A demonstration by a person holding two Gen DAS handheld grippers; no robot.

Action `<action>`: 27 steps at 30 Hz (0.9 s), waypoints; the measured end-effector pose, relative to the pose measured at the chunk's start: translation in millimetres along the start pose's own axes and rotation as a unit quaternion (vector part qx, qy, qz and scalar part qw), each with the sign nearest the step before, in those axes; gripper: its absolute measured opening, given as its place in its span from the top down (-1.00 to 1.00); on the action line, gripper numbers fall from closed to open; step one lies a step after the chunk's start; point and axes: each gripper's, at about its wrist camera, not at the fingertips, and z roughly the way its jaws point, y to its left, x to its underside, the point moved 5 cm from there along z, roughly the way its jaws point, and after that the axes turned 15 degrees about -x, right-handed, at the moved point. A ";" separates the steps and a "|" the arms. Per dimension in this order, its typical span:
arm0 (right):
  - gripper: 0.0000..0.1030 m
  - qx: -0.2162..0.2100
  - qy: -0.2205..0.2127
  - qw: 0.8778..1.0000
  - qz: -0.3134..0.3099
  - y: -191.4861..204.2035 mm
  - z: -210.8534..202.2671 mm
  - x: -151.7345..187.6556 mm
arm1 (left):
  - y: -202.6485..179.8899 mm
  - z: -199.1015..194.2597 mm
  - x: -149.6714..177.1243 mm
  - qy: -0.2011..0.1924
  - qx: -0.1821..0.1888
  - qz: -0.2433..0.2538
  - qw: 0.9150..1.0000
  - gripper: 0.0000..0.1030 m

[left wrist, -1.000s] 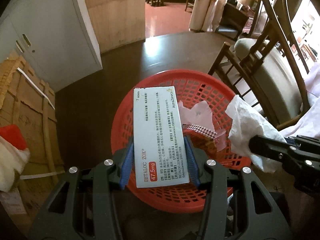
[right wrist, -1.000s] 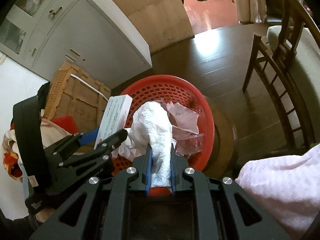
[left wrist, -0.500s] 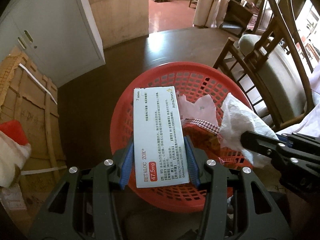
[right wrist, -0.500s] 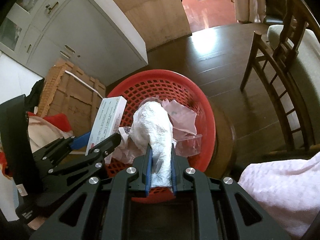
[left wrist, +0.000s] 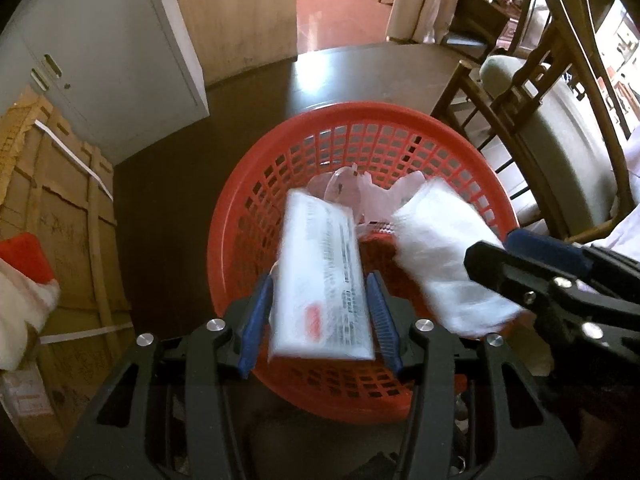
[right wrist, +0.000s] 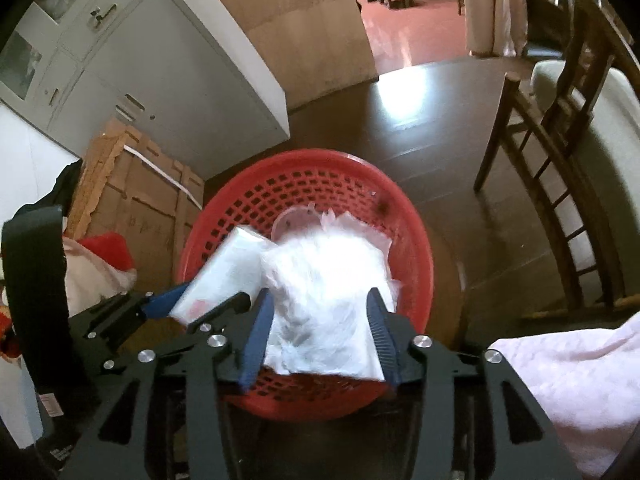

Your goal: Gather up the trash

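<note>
A red mesh basket (left wrist: 360, 110) (right wrist: 312, 156) sits on the dark floor below both grippers. My left gripper (left wrist: 319, 278) hangs over its near rim, jaws opening. The white medicine box (left wrist: 324, 280) (right wrist: 228, 268) is blurred and tilted between the blue pads, with small gaps on either side. My right gripper (right wrist: 319, 292) is beside it on the right, jaws also opening. The crumpled white tissue (right wrist: 328, 280) (left wrist: 440, 256) is blurred and loose between its pads, above the basket. Clear plastic wrappers (left wrist: 360, 188) lie inside the basket.
A strapped cardboard crate (left wrist: 48, 200) and a grey cabinet (left wrist: 100, 60) stand to the left. A red and white cloth (left wrist: 24, 280) lies by the crate. A wooden chair (left wrist: 540, 120) stands on the right, and a pink cloth (right wrist: 580, 380) fills the right wrist view's lower right.
Both pairs of jaws have widened. The box has slipped and tilted away from the left pads, and the tissue has spread out and come loose from the right pads; both are now blurred.
</note>
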 end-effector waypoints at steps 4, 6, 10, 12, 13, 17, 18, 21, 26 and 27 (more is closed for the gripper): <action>0.06 -0.009 -0.009 1.000 0.003 2.4 -13.6 -1.2 | 4.5 -11.5 -1.7 -0.014 -0.005 -0.008 1.000 -0.34; 0.04 -0.014 -0.014 1.000 0.003 4.2 -21.8 -0.2 | 5.2 -16.5 -1.4 -0.017 -0.007 -0.007 1.000 -0.36; -0.13 -0.006 -0.019 1.000 -0.006 9.6 -39.4 5.6 | 9.3 -28.6 2.6 -0.019 -0.017 -0.012 1.000 -0.45; -0.23 0.000 -0.027 1.000 -0.014 12.3 -52.1 9.7 | 11.4 -34.0 5.3 -0.021 -0.021 -0.015 0.999 -0.49; -0.26 0.004 -0.031 0.999 -0.017 14.3 -57.9 12.6 | 12.6 -38.3 7.4 -0.022 -0.027 -0.016 0.999 -0.52; -0.32 0.012 -0.047 0.998 -0.034 23.0 -83.7 22.7 | 14.6 -52.3 14.0 -0.021 -0.040 -0.020 0.999 -0.56; -0.33 0.012 -0.049 0.998 -0.036 24.8 -87.9 25.4 | 15.1 -54.8 14.9 -0.020 -0.042 -0.021 0.999 -0.56; -0.40 0.009 -0.055 0.997 -0.049 33.8 -104.5 37.7 | 15.5 -67.1 19.7 -0.024 -0.047 -0.025 0.998 -0.56; -0.53 0.022 -0.062 0.995 -0.069 47.4 -121.2 56.0 | 20.3 -85.0 28.3 -0.027 -0.062 -0.041 0.997 -0.56; -0.54 0.030 -0.063 0.995 -0.072 48.7 -123.5 59.7 | 21.3 -90.0 30.3 -0.028 -0.063 -0.043 0.997 -0.56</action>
